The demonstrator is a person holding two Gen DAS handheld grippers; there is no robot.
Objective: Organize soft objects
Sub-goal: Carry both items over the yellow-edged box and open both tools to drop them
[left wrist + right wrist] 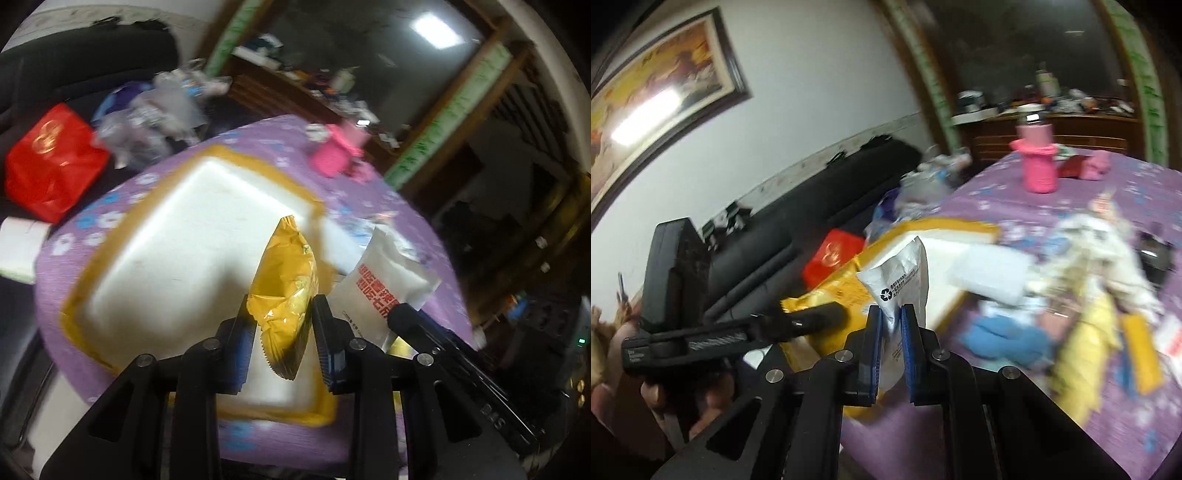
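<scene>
My left gripper (282, 306) is shut on a crinkled yellow snack packet (284, 280), which stands upright between the pads above a white foam box (166, 240) with a yellow taped rim. Just to its right is a white packet with red print (384, 280), and the right gripper's black finger (402, 314) reaches in at its lower edge. In the right wrist view my right gripper (891, 314) is shut on that white packet (901, 280), whose back shows a recycling mark. The left gripper (812, 317) with the yellow packet (846, 291) sits close on its left, over the box (942, 223).
A purple flowered cloth covers the table (1108, 177). A pile of soft things lies to the right: a blue cloth (1001, 336), a yellow cloth (1082, 354) and a pale plush toy (1100, 240). A pink bottle (1038, 162) stands at the back. A red bag (51, 162) and clear plastic bags (147, 122) lie on the black sofa.
</scene>
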